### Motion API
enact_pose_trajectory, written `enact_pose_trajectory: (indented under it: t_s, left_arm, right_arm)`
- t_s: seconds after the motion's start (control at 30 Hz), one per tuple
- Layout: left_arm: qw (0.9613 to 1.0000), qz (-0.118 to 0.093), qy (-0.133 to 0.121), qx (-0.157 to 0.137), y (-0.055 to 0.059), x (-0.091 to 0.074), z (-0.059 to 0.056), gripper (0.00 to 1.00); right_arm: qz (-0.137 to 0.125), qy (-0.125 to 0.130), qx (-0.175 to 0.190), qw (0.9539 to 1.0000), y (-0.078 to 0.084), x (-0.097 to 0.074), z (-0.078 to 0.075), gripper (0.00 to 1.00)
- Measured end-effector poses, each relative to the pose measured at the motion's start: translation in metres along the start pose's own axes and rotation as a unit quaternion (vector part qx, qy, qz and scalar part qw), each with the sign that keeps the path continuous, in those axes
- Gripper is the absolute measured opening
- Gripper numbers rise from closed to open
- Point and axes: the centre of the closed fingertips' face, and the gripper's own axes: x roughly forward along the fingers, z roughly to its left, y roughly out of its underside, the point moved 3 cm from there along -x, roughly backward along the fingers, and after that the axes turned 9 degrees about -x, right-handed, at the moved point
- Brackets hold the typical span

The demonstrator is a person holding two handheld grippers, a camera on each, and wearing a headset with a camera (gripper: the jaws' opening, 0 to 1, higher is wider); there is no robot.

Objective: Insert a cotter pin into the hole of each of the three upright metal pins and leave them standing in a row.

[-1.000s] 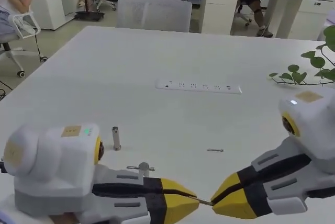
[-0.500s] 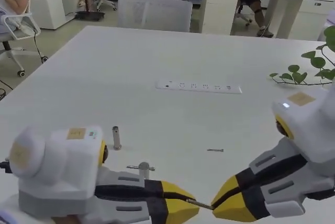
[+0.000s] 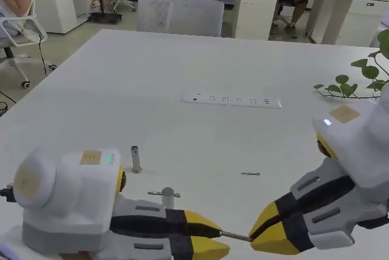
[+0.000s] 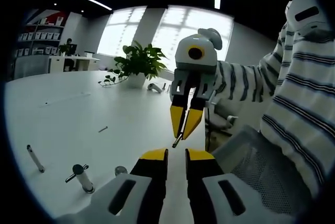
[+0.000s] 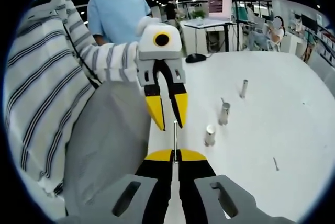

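My right gripper (image 3: 260, 239) is shut on a thin cotter pin (image 3: 234, 235), which points at my left gripper (image 3: 216, 239). The left jaws stand open around the pin's free end. In the right gripper view the cotter pin (image 5: 175, 131) sticks out of my shut jaws toward the open left gripper (image 5: 168, 113). Three upright metal pins (image 5: 243, 88) (image 5: 224, 113) (image 5: 210, 135) stand in a row on the white table. The middle pin (image 3: 167, 197) carries a cotter pin through it; a bare one (image 3: 135, 159) stands behind. A loose cotter pin (image 3: 249, 174) lies on the table.
A white power strip (image 3: 231, 100) lies mid-table, and a trailing plant (image 3: 358, 81) sits at the right edge. A grey chair (image 3: 179, 16) stands behind the table's far edge. The person's striped sleeve (image 4: 293, 93) is close to the grippers.
The left gripper's jaws have opened and let go of the cotter pin's end. The right gripper still holds the pin in about the same place.
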Motion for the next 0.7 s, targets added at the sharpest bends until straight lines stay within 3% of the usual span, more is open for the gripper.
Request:
enact_pose_trajectory:
  t_s: [0.2,0.4,0.7]
  left_arm:
    - [0.9999,0.008,-0.012,0.002,0.006,-0.005,0.006,0.19]
    - [0.9989,0.021,-0.041,0.010,0.017,-0.010,0.017,0.32]
    - [0.9959,0.029,-0.084,0.014,0.027,-0.018,0.038,0.42]
  right_arm:
    - [0.012,0.005,-0.003,0.9999,0.003,0.000,-0.003,0.03]
    - [0.028,0.017,-0.004,0.9995,0.008,0.000,-0.007,0.03]
    - [0.054,0.037,0.001,0.9979,0.023,0.005,-0.016,0.03]
